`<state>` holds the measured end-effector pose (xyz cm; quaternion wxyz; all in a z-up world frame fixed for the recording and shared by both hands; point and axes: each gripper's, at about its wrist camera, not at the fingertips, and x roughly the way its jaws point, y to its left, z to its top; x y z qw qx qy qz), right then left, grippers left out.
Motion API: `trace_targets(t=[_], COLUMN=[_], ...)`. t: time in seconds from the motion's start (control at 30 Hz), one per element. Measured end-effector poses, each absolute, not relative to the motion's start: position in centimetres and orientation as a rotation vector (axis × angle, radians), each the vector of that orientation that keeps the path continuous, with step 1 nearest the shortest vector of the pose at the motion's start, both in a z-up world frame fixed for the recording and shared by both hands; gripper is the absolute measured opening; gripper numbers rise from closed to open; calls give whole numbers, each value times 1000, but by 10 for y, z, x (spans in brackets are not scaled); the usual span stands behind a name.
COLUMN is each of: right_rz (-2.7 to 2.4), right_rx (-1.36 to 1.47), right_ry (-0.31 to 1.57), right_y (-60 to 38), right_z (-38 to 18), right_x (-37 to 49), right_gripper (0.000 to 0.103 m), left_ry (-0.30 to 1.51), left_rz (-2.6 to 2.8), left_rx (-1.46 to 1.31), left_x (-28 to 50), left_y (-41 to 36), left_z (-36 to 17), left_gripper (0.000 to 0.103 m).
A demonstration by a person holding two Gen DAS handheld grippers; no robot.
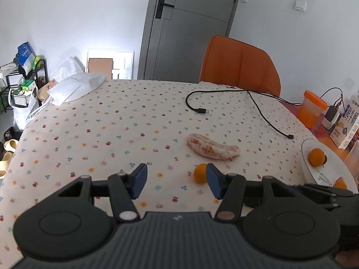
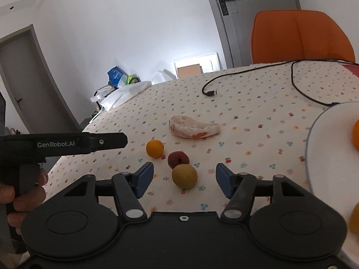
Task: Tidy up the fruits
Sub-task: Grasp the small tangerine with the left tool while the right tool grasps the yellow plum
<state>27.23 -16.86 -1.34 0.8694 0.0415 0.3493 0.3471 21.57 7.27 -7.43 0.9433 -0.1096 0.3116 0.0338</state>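
The left tool [image 1: 177, 180] is apart and empty, low in the frame, beside a small orange [image 1: 200, 173] on the surface [image 1: 112, 123]. The right tool [image 2: 184, 180] is apart around a yellow fruit [image 2: 184, 176], not touching.

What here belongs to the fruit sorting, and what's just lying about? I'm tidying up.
Job: small orange, red fruit, yellow fruit, peeled segment, white plate.

Lying about: black cable, white bag, orange cup, milk carton.
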Motion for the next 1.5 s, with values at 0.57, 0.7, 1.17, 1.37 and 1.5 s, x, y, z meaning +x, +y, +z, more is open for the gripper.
trace_targets(t=[0.57,0.7,1.17,1.37,1.5], right_rz=[730,717,696,677,672], right_rx=[178,164,165,178,173], right_ry=[676,680,628,594,574], right_y=[-188,-188,-201,-214,-221], right_z=[-16,-16,4,20,30], right_x=[275,275,259,250,242], right_gripper=[25,25,25,25,25], left_ry=[691,719,676,637,613], left_rz=[17,26,35,24,10], left_rx=[-134,-140,-154,-153,-152], left_x=[247,259,234,219,211], left_y=[43,42,38,31,23], left_z=[-89,-97,-70,-52,-42], left_gripper=[49,37,21,22,22])
